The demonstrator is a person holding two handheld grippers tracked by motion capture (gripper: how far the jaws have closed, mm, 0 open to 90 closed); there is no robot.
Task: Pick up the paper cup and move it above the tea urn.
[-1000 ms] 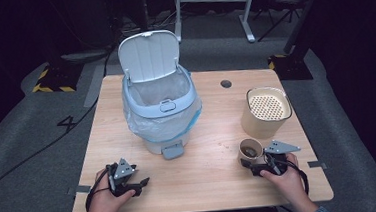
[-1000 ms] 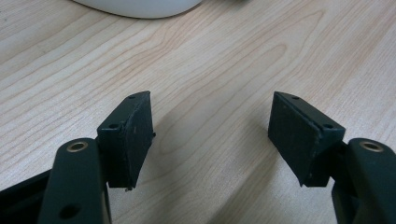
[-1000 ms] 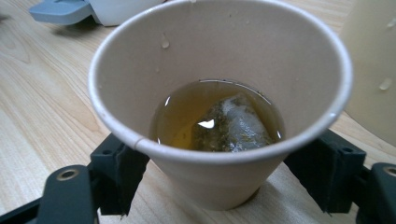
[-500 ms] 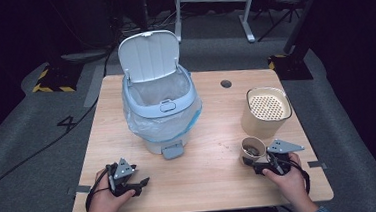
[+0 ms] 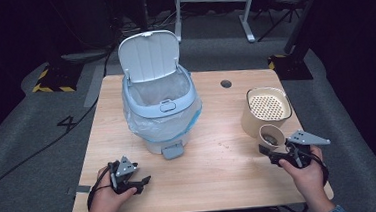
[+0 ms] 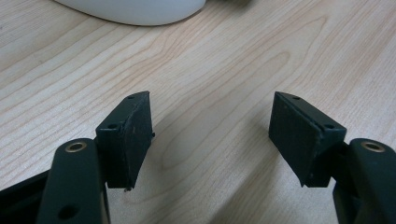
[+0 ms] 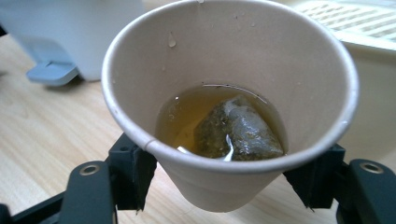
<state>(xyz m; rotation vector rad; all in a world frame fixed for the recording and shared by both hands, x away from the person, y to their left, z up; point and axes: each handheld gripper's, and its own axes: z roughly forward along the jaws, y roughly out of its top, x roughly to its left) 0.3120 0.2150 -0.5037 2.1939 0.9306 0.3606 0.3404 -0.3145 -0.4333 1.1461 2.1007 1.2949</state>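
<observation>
Tabletop of pale wood (image 5: 221,184) spread across the high view, with a dark round cable hole (image 5: 226,84) near its far edge. Largest on it, left of middle: light blue pedal bin (image 5: 149,119), white lid (image 5: 148,56) tipped up and back, clear liner bag (image 5: 138,132) folded over the rim and hanging down the outside, foot pedal (image 5: 173,150) jutting toward the person. Off to the right, well apart from the bin: cream container (image 5: 250,124) with a perforated strainer insert (image 5: 268,105) seated in its top. Just in front of that container, nearly against its near wall: paper cup (image 5: 271,136), upright or close to it, gripped low on its sides by the right gripper (image 5: 270,146) in the right hand (image 5: 308,175). Jaws there just been closing, cup between them, and now clamped on it, one pad pressed to each flank as seen in the right gripper view. Base of the cup seemingly off the wood. Inside the cup: shallow pool of amber tea (image 7: 187,112) and a sodden tea bag (image 7: 238,133) lying against the right inner wall, droplets higher up the wall. Near the front left corner: left hand (image 5: 107,202) resting on the table with the left gripper (image 5: 144,183), well apart from the bin. Jaws of that one wide apart over bare wood in the left gripper view, nothing between the pads (image 6: 133,135)
</observation>
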